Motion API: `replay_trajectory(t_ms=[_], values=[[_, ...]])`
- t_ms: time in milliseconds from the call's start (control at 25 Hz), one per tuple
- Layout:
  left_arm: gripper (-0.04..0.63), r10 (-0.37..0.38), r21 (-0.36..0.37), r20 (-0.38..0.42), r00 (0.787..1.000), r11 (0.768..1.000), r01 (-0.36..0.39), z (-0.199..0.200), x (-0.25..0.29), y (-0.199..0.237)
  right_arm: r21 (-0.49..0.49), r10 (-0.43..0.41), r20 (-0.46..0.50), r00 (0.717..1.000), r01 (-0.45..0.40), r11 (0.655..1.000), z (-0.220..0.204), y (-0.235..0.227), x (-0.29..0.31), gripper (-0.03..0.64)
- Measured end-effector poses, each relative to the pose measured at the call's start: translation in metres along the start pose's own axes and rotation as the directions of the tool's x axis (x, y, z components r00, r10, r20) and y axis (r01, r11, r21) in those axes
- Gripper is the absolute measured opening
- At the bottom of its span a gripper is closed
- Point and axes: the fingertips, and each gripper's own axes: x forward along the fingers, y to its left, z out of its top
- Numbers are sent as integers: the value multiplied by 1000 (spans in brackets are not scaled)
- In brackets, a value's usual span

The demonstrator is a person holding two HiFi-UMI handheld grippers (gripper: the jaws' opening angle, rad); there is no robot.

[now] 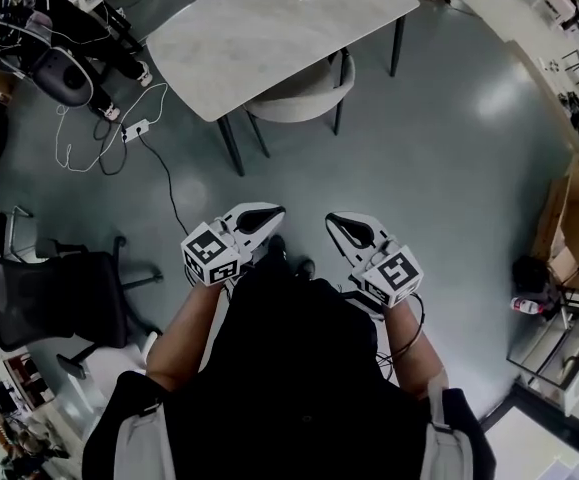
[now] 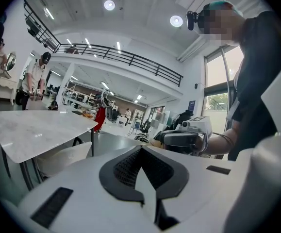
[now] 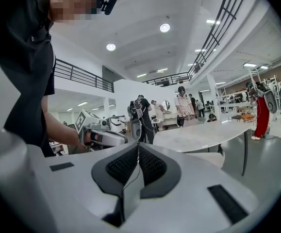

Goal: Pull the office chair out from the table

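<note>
Pale marble-topped table on dark metal legs (image 1: 269,28), upper centre on a glossy grey floor (image 1: 449,168), with a cream curved-back chair on dark legs (image 1: 304,93) tucked under its near edge. White power strip with trailing cables (image 1: 134,128) lies near the table's left leg; a black mesh office chair (image 1: 49,298) stands well apart at the left edge. White left gripper (image 1: 269,214) and right gripper (image 1: 341,224) are side by side below centre, jaws together, pointing toward the table.

No text, label, brand, number or sign can be read anywhere here.
</note>
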Motion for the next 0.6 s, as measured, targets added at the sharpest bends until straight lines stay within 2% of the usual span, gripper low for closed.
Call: replay_trajectory(t_ms=[280,600], values=[[12,10,-1,19,1000,1000,-10,10,17,31,-1,-2,-4,1000,2,1000,4,-34,14,20],[12,10,7,18,1000,1000,-10,34,42,86,-4,-23,-7,1000,23,1000,21,-88,47,20]])
